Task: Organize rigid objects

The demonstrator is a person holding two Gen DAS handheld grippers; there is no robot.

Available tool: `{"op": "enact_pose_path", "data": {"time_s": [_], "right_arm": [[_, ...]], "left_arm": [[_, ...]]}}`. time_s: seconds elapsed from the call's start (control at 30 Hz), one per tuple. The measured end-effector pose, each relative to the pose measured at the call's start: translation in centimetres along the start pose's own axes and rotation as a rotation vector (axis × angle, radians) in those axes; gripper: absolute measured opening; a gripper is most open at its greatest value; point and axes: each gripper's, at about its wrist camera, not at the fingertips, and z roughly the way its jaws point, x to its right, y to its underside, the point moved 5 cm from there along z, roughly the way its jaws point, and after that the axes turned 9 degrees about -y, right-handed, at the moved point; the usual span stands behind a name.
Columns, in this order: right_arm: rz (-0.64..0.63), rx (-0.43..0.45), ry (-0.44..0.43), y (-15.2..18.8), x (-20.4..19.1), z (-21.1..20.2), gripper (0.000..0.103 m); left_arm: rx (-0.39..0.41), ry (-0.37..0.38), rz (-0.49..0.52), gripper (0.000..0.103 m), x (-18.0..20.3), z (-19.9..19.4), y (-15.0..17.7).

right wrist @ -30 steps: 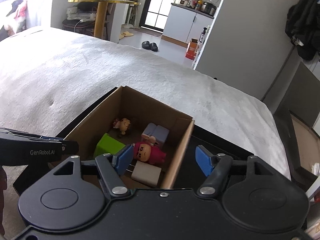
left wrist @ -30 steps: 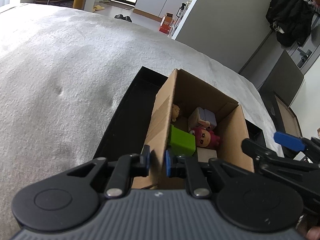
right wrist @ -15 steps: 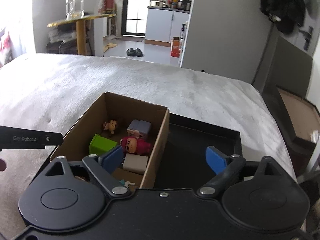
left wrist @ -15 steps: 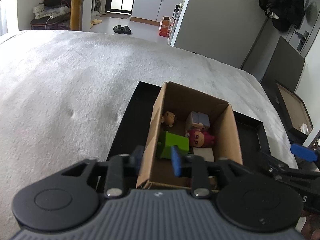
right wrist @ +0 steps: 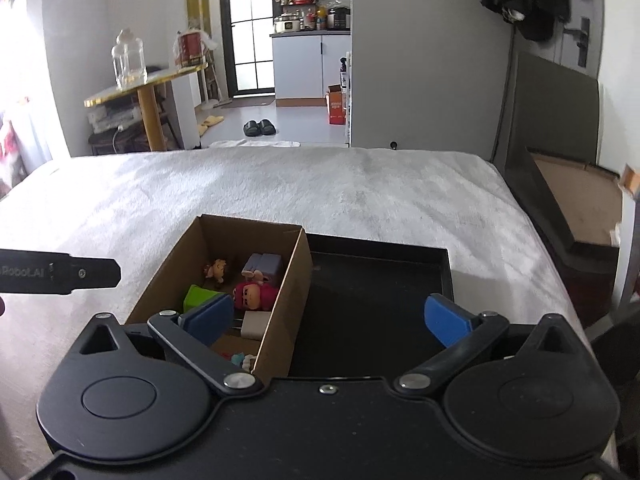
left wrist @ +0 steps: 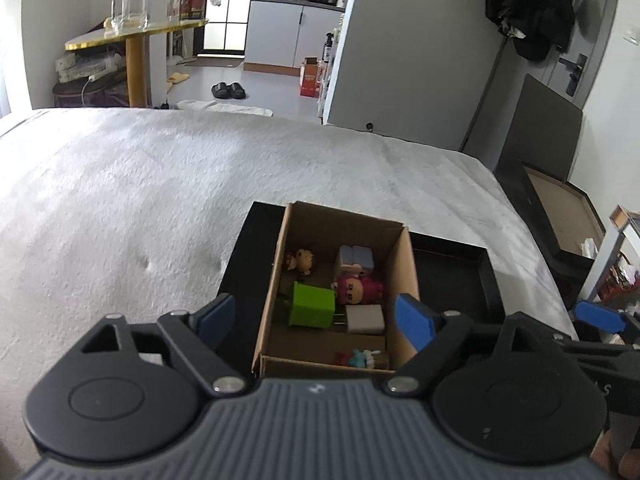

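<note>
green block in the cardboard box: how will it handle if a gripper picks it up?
The green block looks rigid and flat-faced, so probably stable, not rolling. It seems glossy plastic, possibly slippery. It lies close beside the white block and red figure, so fingers may nudge them.

White bedspread; gold table; kitchen cabinets.

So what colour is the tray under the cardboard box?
Black; the tray shows best in the right wrist view.
</note>
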Motion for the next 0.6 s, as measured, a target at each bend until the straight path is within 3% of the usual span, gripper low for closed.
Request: {"op": "enact_pose_path", "data": {"time_s": [0.27, 0.6], "right_arm": [[0.125, -0.031, -0.064, 1.6, 2.4, -1.2, 0.103], [0.102, -0.015, -0.026, 2.4, 4.0, -4.8, 0.103]], "left_arm": [[0.027, 0.017, 0.015, 0.102, 1.5, -2.3, 0.0], [0.072, 0.042, 0.036, 0.103, 2.7, -6.4, 1.1]]}}
